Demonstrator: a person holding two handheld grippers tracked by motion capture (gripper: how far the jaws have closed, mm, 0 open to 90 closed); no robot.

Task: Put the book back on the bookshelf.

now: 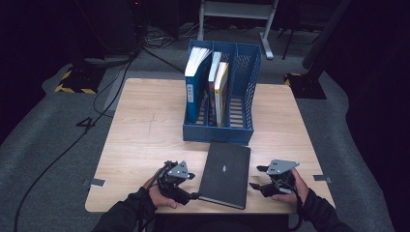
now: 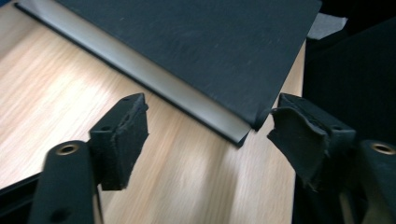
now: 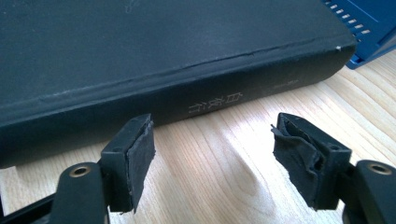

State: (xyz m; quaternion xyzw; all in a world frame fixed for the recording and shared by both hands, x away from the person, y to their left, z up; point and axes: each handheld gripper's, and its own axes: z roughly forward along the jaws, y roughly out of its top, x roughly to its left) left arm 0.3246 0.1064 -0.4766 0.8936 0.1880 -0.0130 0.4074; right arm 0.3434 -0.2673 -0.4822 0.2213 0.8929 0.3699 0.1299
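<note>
The black book (image 1: 226, 174) lies flat on the table (image 1: 145, 140), long side pointing at the blue rack (image 1: 220, 130). The left gripper (image 1: 189, 193) is closer, jaws wide at its near corner. The right gripper (image 1: 255, 186) waits beside the spine, jaws wide too.

We count one black book (image 1: 226, 175) lying flat between our two grippers, the left gripper (image 1: 193, 195) and the right gripper (image 1: 255, 186), one blue file rack (image 1: 217, 133) just beyond it, and three books (image 1: 214, 82) standing inside that rack.
</note>
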